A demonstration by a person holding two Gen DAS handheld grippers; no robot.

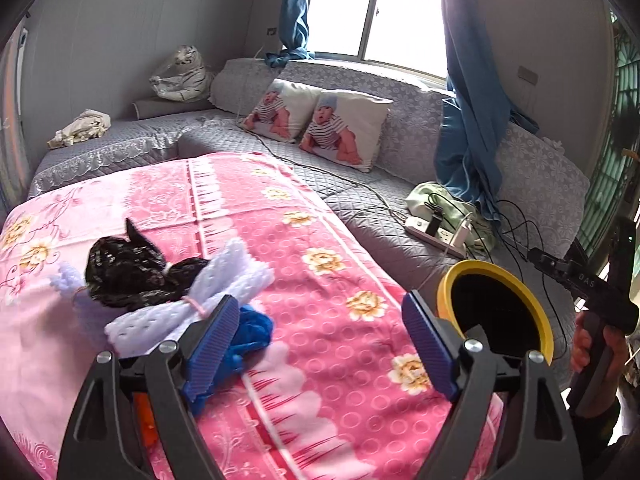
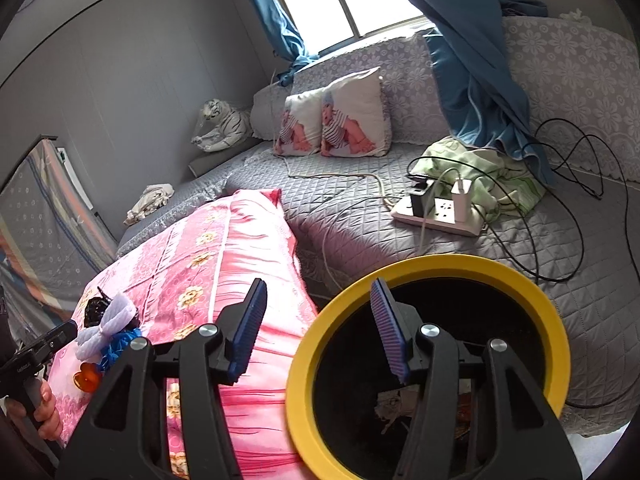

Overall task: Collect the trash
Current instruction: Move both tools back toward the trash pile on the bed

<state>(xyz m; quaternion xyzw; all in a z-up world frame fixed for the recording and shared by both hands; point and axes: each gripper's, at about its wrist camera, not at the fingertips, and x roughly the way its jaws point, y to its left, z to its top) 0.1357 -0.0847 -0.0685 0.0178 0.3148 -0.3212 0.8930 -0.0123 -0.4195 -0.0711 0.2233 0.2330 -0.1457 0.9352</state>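
Your left tongs (image 1: 324, 336) stand released, jaws wide apart with nothing between the blue pads (image 1: 216, 344), hovering over the pink floral blanket (image 1: 320, 240) that covers the tabletop. Your right tongs (image 2: 318, 332) are also released and empty: the left pad hangs over the blanket's edge, the right pad over the mouth of the yellow-rimmed bin (image 2: 532, 292).

The bin stands just beside the blanket's right edge, in front of the grey quilted sofa (image 2: 360, 216). Looking down into it from your right wrist view, the inside is dark; some pale crumpled scraps (image 2: 394, 410) lie at the bottom, though you cannot tell what they are.

The trash waiting on the blanket sits in a loose heap near your left tongs: a black crumpled bag (image 1: 124, 272), white foam netting (image 1: 228, 280) tied with a pink band lying against it, and a blue crumpled wad (image 1: 252, 336) just behind the left pad. An orange piece (image 2: 86, 378) lies nearest the blanket's front edge, beside the blue wad. All of it is well apart from the bin.

On the sofa beyond, a white power strip (image 2: 436, 212) rests near a green cloth (image 2: 480, 172).
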